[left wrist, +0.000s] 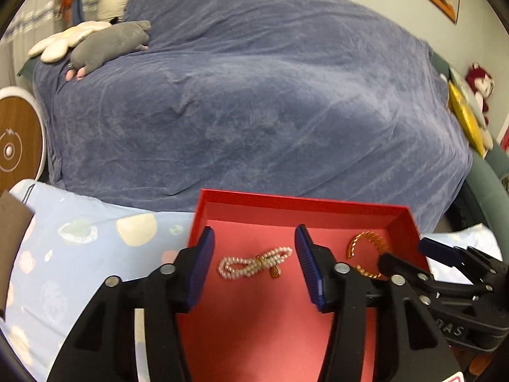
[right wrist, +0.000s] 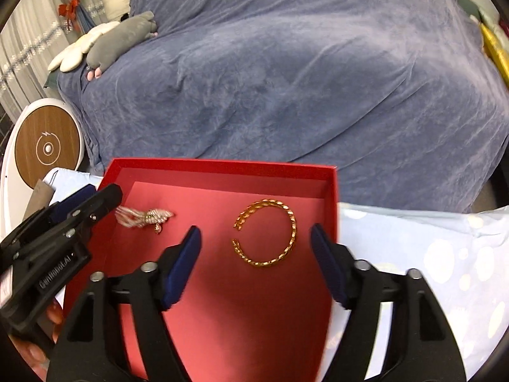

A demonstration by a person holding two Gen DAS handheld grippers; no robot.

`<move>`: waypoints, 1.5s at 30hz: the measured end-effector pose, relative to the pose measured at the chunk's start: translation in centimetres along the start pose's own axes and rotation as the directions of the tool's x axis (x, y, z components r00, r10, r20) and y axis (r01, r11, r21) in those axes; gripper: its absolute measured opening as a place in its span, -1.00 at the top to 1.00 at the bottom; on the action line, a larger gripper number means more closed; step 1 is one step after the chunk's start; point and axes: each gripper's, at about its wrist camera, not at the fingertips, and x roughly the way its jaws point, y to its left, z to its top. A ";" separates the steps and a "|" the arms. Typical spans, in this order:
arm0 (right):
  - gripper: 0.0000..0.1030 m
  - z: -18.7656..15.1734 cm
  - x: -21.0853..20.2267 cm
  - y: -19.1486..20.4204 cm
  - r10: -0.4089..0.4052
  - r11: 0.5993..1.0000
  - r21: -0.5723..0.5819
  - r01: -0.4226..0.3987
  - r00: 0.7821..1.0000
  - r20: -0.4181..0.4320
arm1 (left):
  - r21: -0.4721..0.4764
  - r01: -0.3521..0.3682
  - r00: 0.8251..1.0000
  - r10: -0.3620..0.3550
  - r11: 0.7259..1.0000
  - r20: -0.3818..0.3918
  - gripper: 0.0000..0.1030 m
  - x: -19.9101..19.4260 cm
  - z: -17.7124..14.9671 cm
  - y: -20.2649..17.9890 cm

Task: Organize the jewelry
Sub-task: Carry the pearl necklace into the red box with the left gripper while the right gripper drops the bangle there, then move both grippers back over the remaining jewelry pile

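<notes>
Inside the shallow red cardboard box (right wrist: 222, 164), the white pearl bracelet (left wrist: 254, 262) lies toward its left wall, the gold chain bangle (right wrist: 267, 232) toward its right. The left gripper (left wrist: 254, 267) and right gripper (right wrist: 256, 261) both hover with jaws apart, empty.

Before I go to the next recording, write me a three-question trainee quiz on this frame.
1. True or false: the pearl bracelet lies inside the red box.
2. The gold chain bracelet lies ahead of which gripper? A) left gripper B) right gripper
3. Fill in: both grippers' fingers are ____, holding nothing.

Key: 1 true; 2 B; 3 open
</notes>
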 end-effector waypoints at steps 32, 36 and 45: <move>-0.23 -25.2 -14.2 3.4 0.100 0.994 -0.039 -0.101 0.994 -0.039 | 0.107 -0.032 0.995 0.042 0.994 -0.090 -0.42 -17.7 -22.8 1.8; -0.20 -24.9 -13.3 4.9 0.087 0.993 -0.076 -0.089 0.996 -0.026 | 0.114 -0.022 0.994 0.034 0.993 -0.105 -0.42 -17.3 -23.3 2.3; -0.05 -24.7 -11.3 5.1 0.059 0.996 -0.067 -0.061 0.998 -0.034 | 0.120 -0.003 0.994 0.016 0.993 -0.112 -0.42 -17.5 -23.3 2.0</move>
